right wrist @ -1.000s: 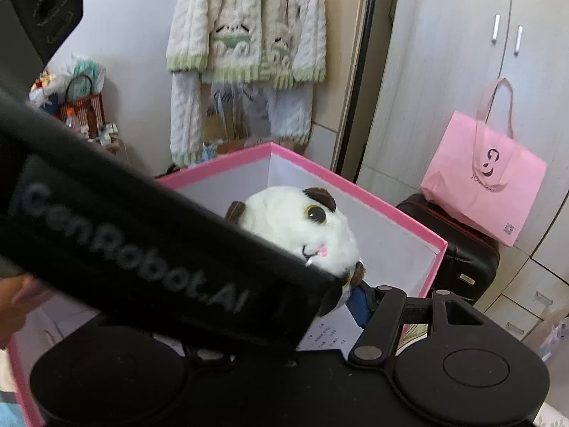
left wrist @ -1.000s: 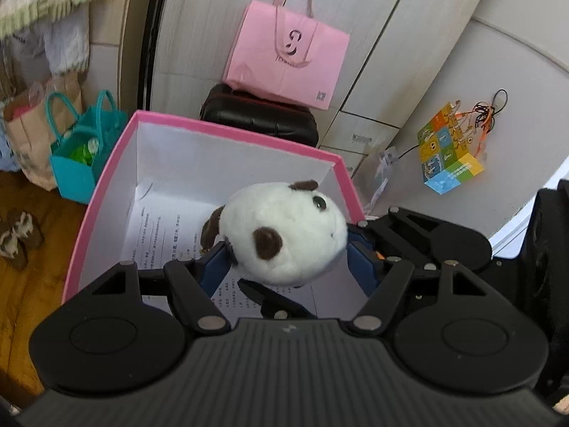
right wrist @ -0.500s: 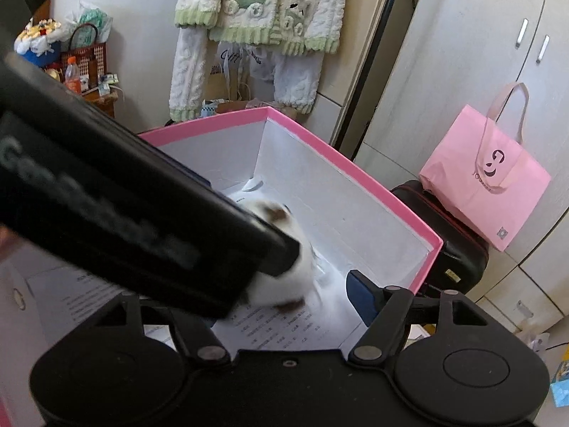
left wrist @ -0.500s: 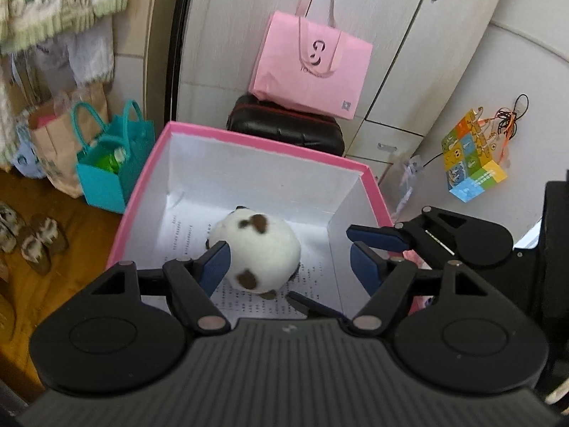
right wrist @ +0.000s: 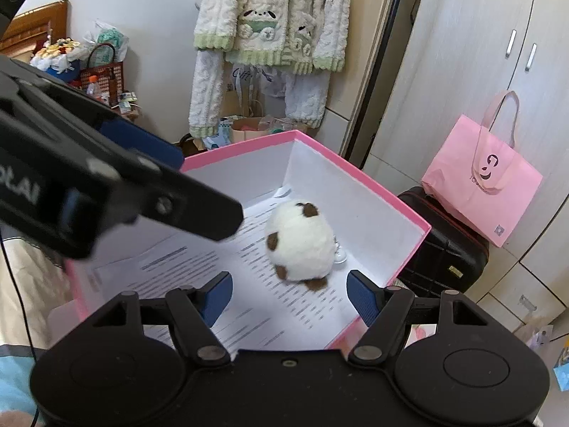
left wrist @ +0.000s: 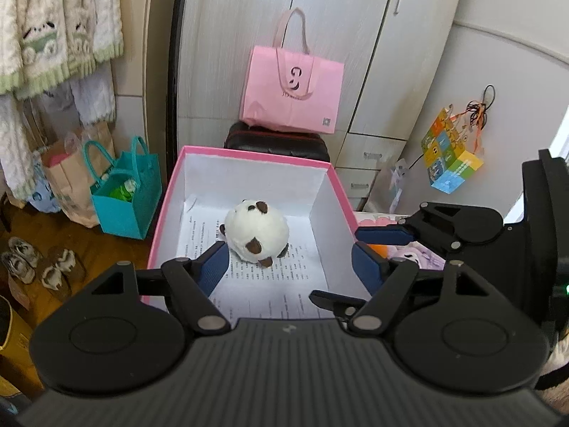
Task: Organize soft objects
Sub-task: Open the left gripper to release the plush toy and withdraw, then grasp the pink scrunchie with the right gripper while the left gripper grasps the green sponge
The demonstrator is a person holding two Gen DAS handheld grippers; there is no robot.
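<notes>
A white plush toy with brown patches [left wrist: 256, 233] lies on printed paper inside a pink-rimmed white box [left wrist: 249, 152]. It shows in the right wrist view too [right wrist: 300, 245], inside the same box [right wrist: 377, 181]. My left gripper [left wrist: 290, 267] is open and empty above the box's near side. My right gripper [right wrist: 288, 297] is open and empty over the box; it also appears at the right of the left wrist view [left wrist: 382, 231]. The left gripper's body [right wrist: 106, 185] crosses the right wrist view at the left.
More soft toys, pink, orange and purple [left wrist: 409, 254], lie right of the box. A pink tote bag [left wrist: 293, 96] sits on a black suitcase [left wrist: 277, 142] behind the box. A teal bag [left wrist: 124, 195] and slippers [left wrist: 39, 267] are on the floor at the left.
The left gripper opened and let go of the plush toy, which dropped into the box. Both grippers then drew back and up from the box.
</notes>
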